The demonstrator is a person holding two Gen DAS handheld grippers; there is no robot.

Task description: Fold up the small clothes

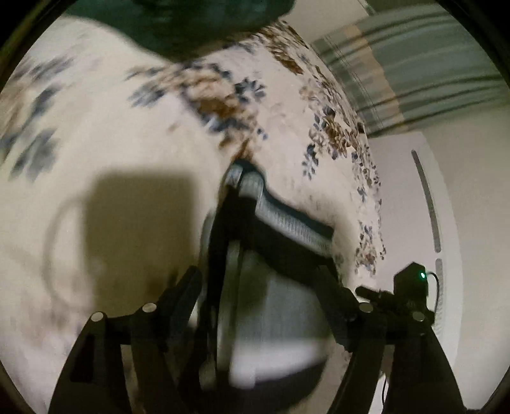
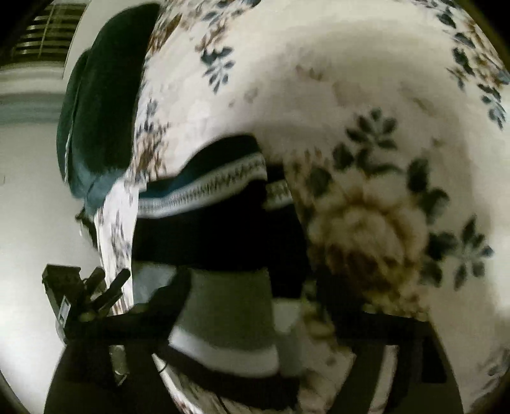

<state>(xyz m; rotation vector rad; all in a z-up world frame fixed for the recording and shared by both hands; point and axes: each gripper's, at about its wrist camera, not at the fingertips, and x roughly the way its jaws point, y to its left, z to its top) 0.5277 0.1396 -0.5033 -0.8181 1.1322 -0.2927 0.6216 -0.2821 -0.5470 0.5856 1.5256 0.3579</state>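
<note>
A small dark garment with a grey-white patterned waistband point(image 1: 283, 216) hangs between the fingers of my left gripper point(image 1: 261, 280), which is shut on it above the floral bedsheet point(image 1: 127, 133). In the right wrist view the same dark garment point(image 2: 216, 223) with its patterned band point(image 2: 207, 191) sits between the fingers of my right gripper point(image 2: 251, 286), which is shut on it. A grey and white part of the cloth point(image 2: 229, 321) lies close to the camera. Both views are blurred.
A dark green pile of cloth point(image 1: 197, 22) lies at the far side of the bed and also shows in the right wrist view point(image 2: 102, 105). A white wall point(image 1: 462, 191) and a striped curtain point(image 1: 414, 73) are beyond the bed edge.
</note>
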